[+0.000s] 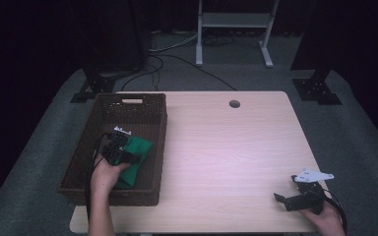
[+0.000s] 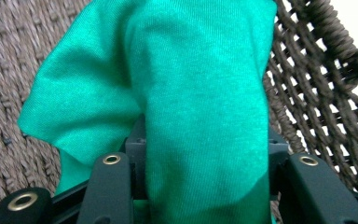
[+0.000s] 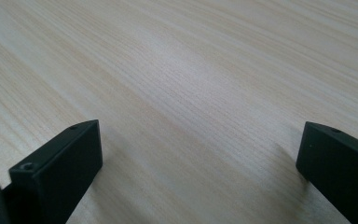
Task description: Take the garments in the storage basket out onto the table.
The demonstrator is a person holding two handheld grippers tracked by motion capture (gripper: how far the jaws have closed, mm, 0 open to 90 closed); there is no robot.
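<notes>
Clamping a bunched fold of the soft, light green cloth [image 2: 200,107] inside the wicker basket [image 1: 150,147] at the table's left, the left gripper [image 1: 119,147] held firm while the right gripper [image 1: 295,195] rested wide open near the right edge.

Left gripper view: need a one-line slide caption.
Left gripper closed on a fold of green cloth inside the brown wicker basket.

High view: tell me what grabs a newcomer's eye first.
The bright green cloth stands out, lying in the dark brown wicker basket at the table's left. The left gripper is shut on it. Far off at the pale wooden table's right front corner, the right gripper rests open.
</notes>
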